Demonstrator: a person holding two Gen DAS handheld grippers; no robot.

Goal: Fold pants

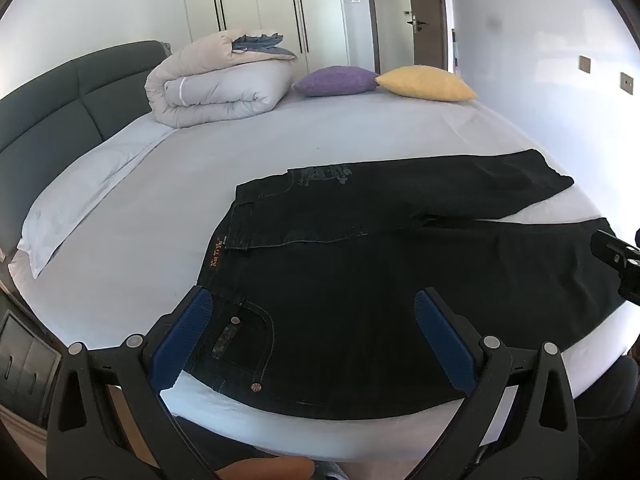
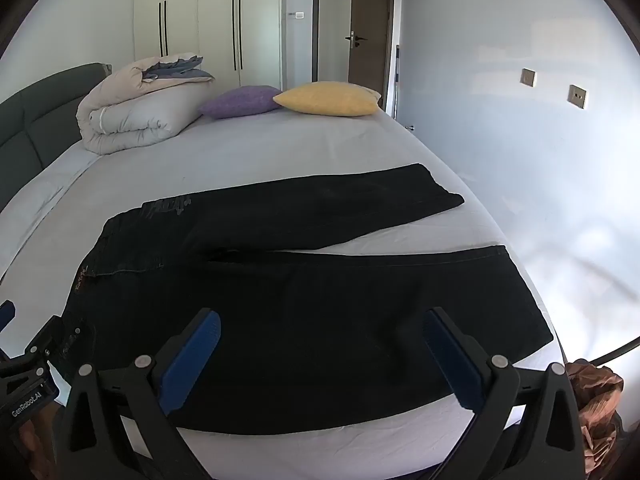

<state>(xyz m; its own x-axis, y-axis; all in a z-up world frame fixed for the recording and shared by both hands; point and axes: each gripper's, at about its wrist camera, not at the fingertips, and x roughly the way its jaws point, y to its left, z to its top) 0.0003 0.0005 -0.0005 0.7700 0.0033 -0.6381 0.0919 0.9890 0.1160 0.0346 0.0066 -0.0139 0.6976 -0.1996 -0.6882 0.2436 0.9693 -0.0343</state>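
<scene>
Black jeans (image 1: pixel 360 248) lie flat and spread on the white bed (image 1: pixel 180 184), waistband to the left, both legs running right. They also show in the right wrist view (image 2: pixel 304 280). My left gripper (image 1: pixel 312 308) is open, hovering over the near waistband and front pocket (image 1: pixel 240 340). My right gripper (image 2: pixel 322 326) is open, hovering over the near leg by the bed's front edge. The right gripper also shows at the right edge of the left wrist view (image 1: pixel 618 266); the left gripper also shows at the left edge of the right wrist view (image 2: pixel 32 356).
A rolled duvet (image 1: pixel 216 80), a purple cushion (image 1: pixel 338 80) and a yellow cushion (image 1: pixel 428 82) sit at the far end of the bed. A grey headboard (image 1: pixel 60 96) runs along the left. A pillow (image 1: pixel 84 188) lies by it. Brown cloth (image 2: pixel 596 404) sits low right.
</scene>
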